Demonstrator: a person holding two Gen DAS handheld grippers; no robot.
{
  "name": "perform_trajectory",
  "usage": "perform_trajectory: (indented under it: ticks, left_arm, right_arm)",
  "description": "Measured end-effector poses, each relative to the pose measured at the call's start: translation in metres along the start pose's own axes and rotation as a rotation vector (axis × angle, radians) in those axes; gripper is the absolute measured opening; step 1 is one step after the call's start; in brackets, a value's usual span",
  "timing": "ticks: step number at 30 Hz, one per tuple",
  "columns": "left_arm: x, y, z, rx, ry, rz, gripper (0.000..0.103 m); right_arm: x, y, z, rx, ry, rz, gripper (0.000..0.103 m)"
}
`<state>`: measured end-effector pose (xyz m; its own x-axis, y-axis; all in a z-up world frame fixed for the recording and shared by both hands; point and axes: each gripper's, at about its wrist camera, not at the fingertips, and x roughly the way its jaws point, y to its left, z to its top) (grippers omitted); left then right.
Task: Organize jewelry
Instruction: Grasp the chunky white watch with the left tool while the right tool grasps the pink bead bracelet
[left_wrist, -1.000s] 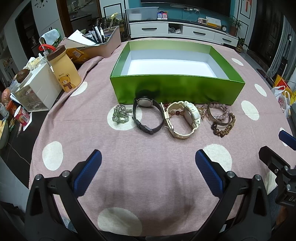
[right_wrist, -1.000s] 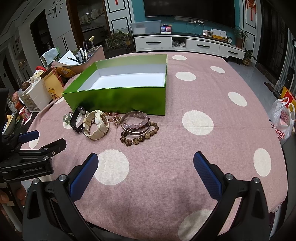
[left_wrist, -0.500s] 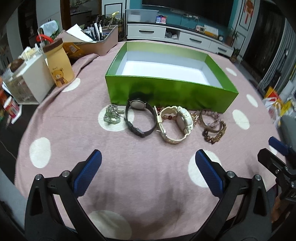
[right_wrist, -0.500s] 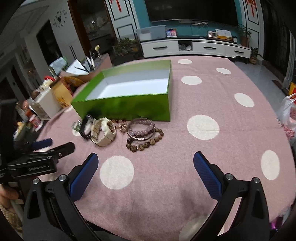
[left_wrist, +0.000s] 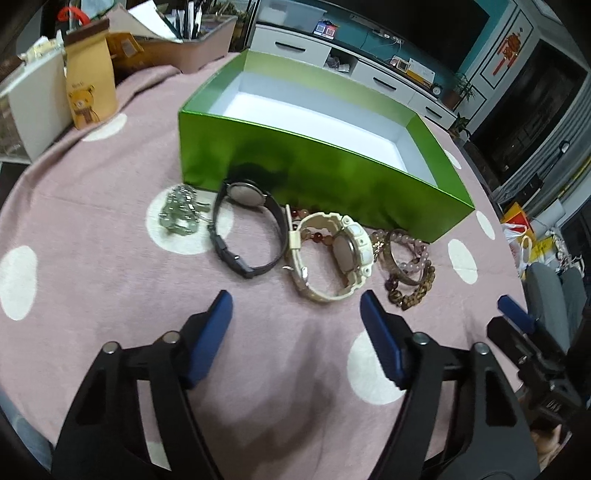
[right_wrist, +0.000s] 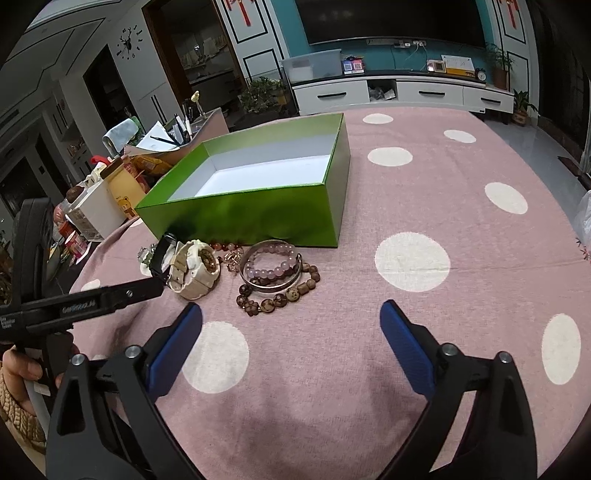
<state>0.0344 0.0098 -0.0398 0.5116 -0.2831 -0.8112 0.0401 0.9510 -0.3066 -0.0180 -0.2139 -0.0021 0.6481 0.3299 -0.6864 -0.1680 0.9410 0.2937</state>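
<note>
Both tools, left (left_wrist: 295, 317) and right (right_wrist: 291, 328), stood wide open, holding nothing. Watches (left_wrist: 332, 254) and bracelets (right_wrist: 275, 275) lay against the box (left_wrist: 314, 170), mid-desk (right_wrist: 443, 295).

Red-brown bead strand (left_wrist: 320, 236): mostly hidden behind the cream plastic watch (left_wrist: 334, 258) — only a few beads show.
Small silver metal trinket (right_wrist: 144, 255): half covered by the black strap watch (right_wrist: 162, 254); its shape is unclear, perhaps a chain.
Right gripper (left_wrist: 517, 325): cut off at the left-wrist frame edge.
Cluttered shelf items (right_wrist: 70, 229): too small to identify.
</note>
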Motion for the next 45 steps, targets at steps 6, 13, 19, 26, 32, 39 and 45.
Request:
perform_trajectory:
  ticks: [6,13,19,26,32,39,45]
  left_arm:
    - [0.018,-0.002,0.008,-0.054,0.037,-0.023,0.048]
    - [0.034,-0.007,0.014,-0.07,0.069,-0.012,0.022]
    - [0.038,-0.01,0.019,-0.03,0.047,0.003,0.008]
    - [0.028,-0.011,0.018,0.016,0.016,0.009,0.008]
    - [0.009,0.001,0.015,0.015,-0.022,0.012,0.008]
    - [-0.004,0.005,0.013,0.034,-0.056,-0.005,0.008]
    - [-0.008,0.004,0.012,0.051,-0.07,-0.02,0.008]
  right_arm:
    - [0.011,0.0,0.0,-0.03,0.02,0.025,0.081]
    - [0.018,0.001,0.002,-0.054,0.03,0.047,0.073]
    - [0.022,-0.002,0.003,-0.048,0.045,0.053,0.07]
    - [0.026,0.001,0.005,-0.057,0.052,0.06,0.065]
    - [0.031,0.002,0.01,-0.049,0.061,0.065,0.056]
    - [0.055,0.006,0.026,-0.038,0.092,0.029,0.034]
    - [0.077,0.009,0.037,-0.053,0.112,-0.037,0.023]
